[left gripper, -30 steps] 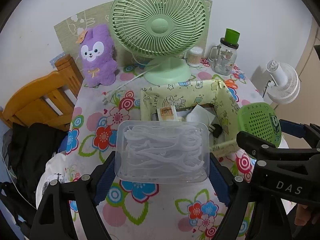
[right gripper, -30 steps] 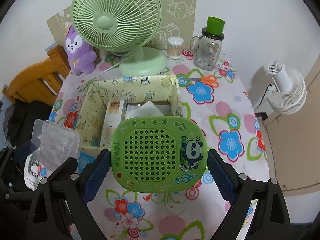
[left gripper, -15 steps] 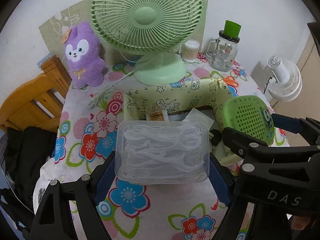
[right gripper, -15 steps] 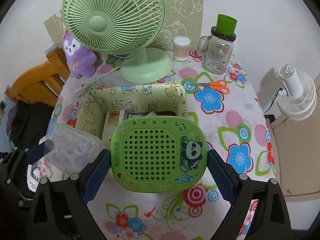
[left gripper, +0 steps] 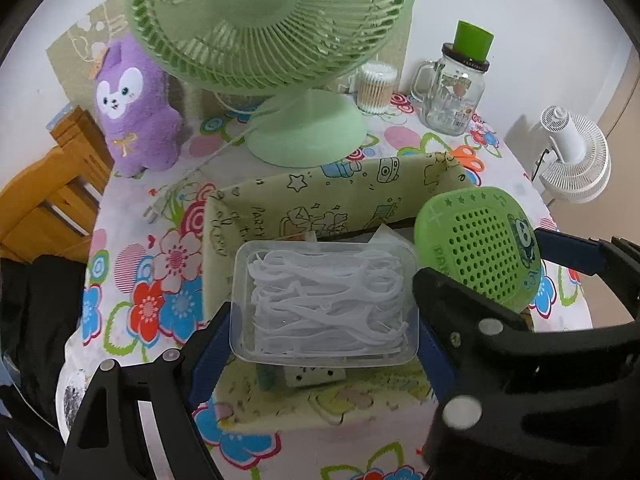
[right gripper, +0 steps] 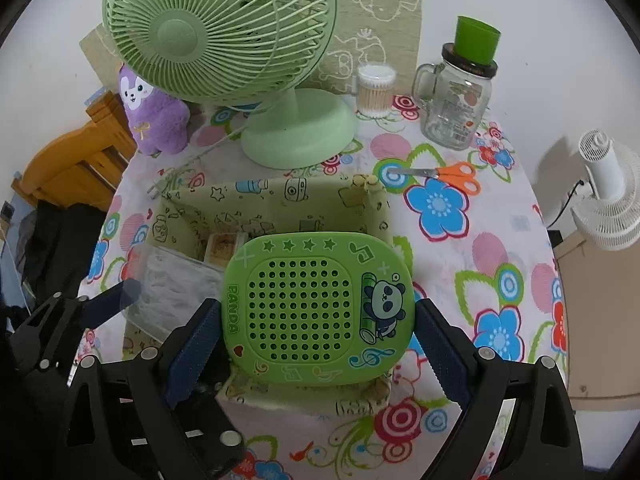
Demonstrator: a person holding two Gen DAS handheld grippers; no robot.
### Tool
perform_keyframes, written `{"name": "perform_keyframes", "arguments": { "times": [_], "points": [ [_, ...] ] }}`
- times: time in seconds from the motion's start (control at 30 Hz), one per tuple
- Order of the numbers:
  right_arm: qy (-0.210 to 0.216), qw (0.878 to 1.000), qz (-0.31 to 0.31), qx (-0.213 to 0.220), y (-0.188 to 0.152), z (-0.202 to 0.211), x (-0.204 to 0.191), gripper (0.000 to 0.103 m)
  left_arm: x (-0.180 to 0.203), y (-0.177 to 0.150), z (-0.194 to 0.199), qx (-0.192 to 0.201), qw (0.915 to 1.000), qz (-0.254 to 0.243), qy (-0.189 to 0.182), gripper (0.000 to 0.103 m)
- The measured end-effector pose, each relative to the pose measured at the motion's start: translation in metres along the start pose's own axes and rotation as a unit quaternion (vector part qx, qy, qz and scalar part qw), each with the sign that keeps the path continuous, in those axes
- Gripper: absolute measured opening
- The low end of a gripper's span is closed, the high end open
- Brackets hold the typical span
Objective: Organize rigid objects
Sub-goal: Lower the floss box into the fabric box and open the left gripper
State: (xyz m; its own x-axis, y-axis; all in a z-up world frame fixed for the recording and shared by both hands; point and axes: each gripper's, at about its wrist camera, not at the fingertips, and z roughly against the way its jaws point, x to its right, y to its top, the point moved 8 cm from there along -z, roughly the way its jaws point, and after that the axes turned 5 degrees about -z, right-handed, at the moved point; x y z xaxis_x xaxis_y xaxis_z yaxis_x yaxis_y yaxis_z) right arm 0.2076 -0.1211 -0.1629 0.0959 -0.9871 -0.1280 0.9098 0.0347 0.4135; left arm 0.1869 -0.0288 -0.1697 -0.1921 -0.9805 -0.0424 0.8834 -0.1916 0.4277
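My left gripper [left gripper: 324,320] is shut on a clear plastic box of white floss picks [left gripper: 326,300], held over the open fabric storage box [left gripper: 328,196] with cartoon print. My right gripper [right gripper: 316,320] is shut on a green perforated panda case [right gripper: 316,308], also above that fabric box [right gripper: 276,196]. In the left wrist view the green case [left gripper: 480,248] and the right gripper's black frame sit just right of the clear box. In the right wrist view the clear box [right gripper: 172,284] appears at the left. Inside the fabric box lie a small carton [right gripper: 222,246] and a white power strip [left gripper: 314,376].
A green desk fan [right gripper: 224,40] stands behind the fabric box, with a purple plush [left gripper: 134,112], a cotton swab jar [right gripper: 376,90] and a glass mug jar [right gripper: 460,96]. Orange scissors [right gripper: 452,172] lie on the floral tablecloth [right gripper: 492,248]. A wooden chair [left gripper: 44,196] is left, a white fan [right gripper: 608,204] right.
Both grippers have moved forward and down with their loads, from in front of the fabric box to above its opening. The grips are unchanged.
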Motion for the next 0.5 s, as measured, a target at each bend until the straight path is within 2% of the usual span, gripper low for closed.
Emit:
{"name": "perform_keyframes", "arguments": {
  "times": [0.5],
  "points": [
    [-0.013, 1.000, 0.004, -0.013, 0.017, -0.025, 0.011, 0.095, -0.008, 0.017, -0.036, -0.018, 0.9998, 0.012, -0.002, 0.087]
  ]
}}
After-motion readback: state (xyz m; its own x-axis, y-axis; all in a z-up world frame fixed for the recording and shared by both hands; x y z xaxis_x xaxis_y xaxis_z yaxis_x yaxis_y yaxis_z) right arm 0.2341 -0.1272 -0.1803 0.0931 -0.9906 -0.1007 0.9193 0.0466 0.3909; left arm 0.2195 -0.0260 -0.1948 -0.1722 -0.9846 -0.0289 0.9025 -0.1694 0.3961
